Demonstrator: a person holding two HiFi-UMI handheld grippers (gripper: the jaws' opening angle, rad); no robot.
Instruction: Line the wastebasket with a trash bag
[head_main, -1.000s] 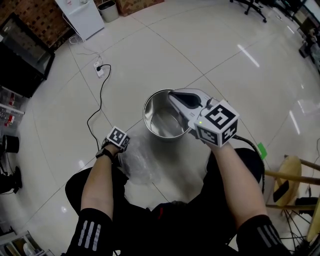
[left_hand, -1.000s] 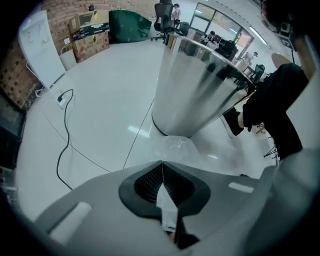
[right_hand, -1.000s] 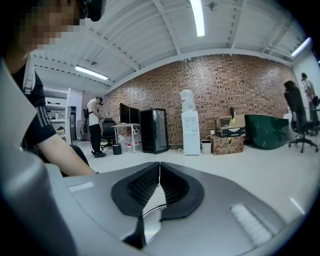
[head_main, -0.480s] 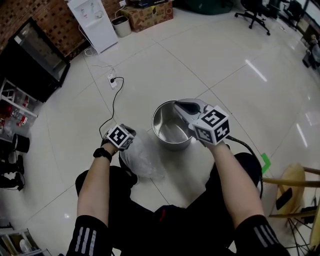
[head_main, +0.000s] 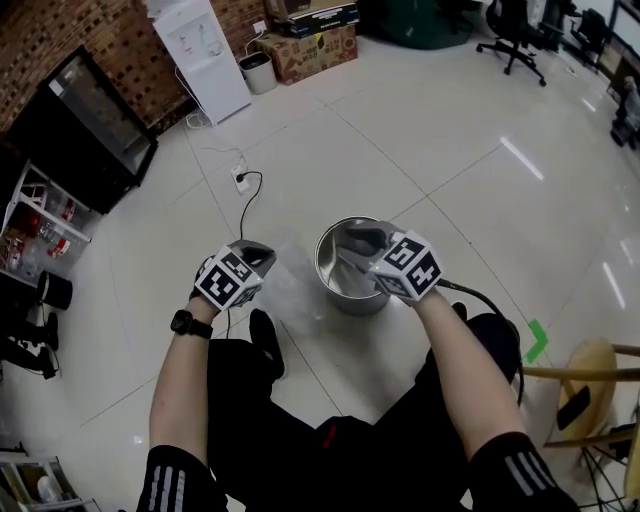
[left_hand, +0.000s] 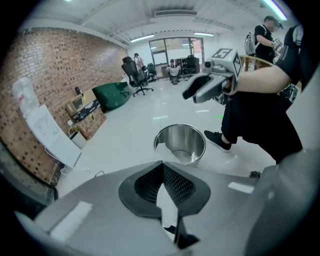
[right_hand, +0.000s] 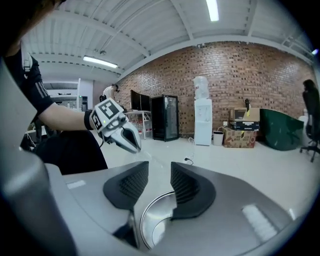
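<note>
The round steel wastebasket (head_main: 350, 270) stands on the tiled floor in front of my knees. My left gripper (head_main: 262, 250) is raised to its left and shut on the clear trash bag (head_main: 292, 288), which hangs down toward the bin's rim. In the left gripper view a strip of the bag (left_hand: 168, 210) is pinched between the closed pads, with the wastebasket (left_hand: 180, 144) beyond. My right gripper (head_main: 357, 245) hovers over the bin's near rim. Its jaws have just been opening. In the right gripper view its pads (right_hand: 190, 187) stand apart, with only a faint film of the bag in the gap.
A white water dispenser (head_main: 200, 50), cardboard boxes (head_main: 310, 35) and a black glass-door cabinet (head_main: 85, 120) line the brick wall at the back. A black cord and power strip (head_main: 243, 180) lie beyond the bin. A wooden stool (head_main: 590, 380) stands at the right.
My left gripper has risen from near the floor with the bag, which now hangs instead of lying crumpled. The right gripper's jaws have opened and it has sunk a little over the bin.
</note>
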